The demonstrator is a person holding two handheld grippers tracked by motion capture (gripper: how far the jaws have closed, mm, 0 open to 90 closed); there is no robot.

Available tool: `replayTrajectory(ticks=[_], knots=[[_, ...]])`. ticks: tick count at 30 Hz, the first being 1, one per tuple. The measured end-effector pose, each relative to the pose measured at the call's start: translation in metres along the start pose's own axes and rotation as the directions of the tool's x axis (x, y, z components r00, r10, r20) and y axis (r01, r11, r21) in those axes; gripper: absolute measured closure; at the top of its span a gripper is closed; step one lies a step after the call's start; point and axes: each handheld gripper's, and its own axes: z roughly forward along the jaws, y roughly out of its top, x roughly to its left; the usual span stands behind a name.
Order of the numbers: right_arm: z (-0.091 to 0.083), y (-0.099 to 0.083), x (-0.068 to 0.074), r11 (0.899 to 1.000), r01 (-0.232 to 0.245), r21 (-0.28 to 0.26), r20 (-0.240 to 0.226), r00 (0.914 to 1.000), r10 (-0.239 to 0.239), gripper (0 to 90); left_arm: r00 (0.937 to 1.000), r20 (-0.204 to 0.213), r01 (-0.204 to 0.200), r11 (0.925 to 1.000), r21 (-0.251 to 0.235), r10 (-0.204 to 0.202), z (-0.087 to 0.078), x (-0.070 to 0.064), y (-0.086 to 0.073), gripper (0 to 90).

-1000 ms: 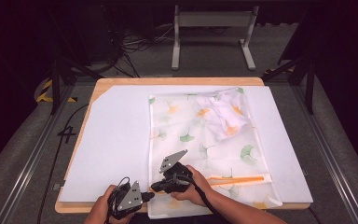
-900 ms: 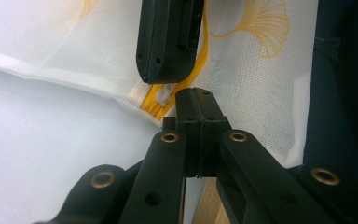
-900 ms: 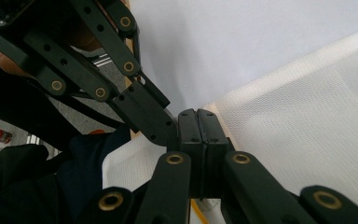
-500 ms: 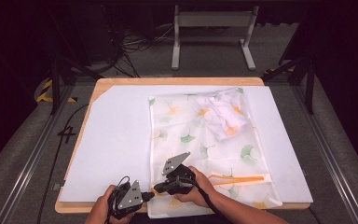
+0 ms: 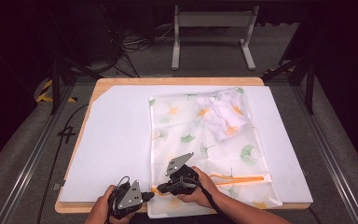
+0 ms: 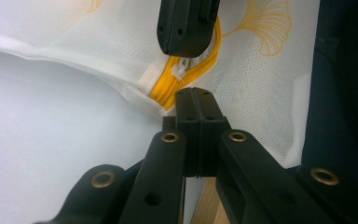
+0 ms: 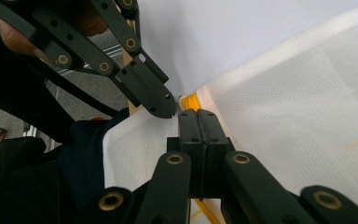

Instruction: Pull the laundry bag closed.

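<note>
Since the earlier frames the right gripper point(image 5: 161, 188) has slid slightly toward the near table edge and the left gripper point(image 5: 145, 197); the mesh bag has kept its place. One mesh bag point(image 5: 205, 149), white with green and orange leaf prints, lies flat on the white sheet point(image 5: 112, 140), right of centre, its near end hanging just over the table's front edge. One orange zipper point(image 5: 240, 179) runs across the bag near that end. In the left gripper view one white zipper pull point(image 6: 179, 71) sits at the zipper's end at the bag's left edge. Right gripper: jaws pressed together, tip touching the zipper end; whether it pinches the pull or the tape, cannot tell. Left gripper: jaws shut flat against each other, tip just beside the bag's corner by the zipper end; whether fabric is caught between them, cannot tell. The two gripper tips nearly touch. One crumpled white garment point(image 5: 223, 114) sits inside the bag at its far right corner. One sheet covers one wooden table point(image 5: 177, 81). Two hands, one per gripper. One metal stand point(image 5: 212, 28) on the floor beyond the table.
</note>
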Motion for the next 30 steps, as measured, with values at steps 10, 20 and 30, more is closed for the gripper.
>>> replayTrajectory(ticks=[10, 20, 30], knots=[[-0.007, -0.003, 0.000, 1.000, 0.011, 0.007, 0.014, 0.9998, -0.011, 90.0, 1.0000, 0.005, 0.008, 0.9999, -0.008, -0.008, 0.000, 0.001, 0.000, 90.0], [-0.022, -0.014, -0.005, 1.000, 0.002, 0.015, 0.059, 0.9982, -0.003, 90.0, 0.9994, 0.021, 0.028, 0.9995, -0.014, -0.028, 0.000, 0.003, -0.001, 90.0], [-0.033, -0.025, -0.011, 1.000, -0.023, 0.013, 0.077, 0.9968, 0.022, 90.0, 0.9993, 0.019, 0.032, 0.9994, -0.014, -0.032, 0.000, 0.003, -0.001, 90.0]])
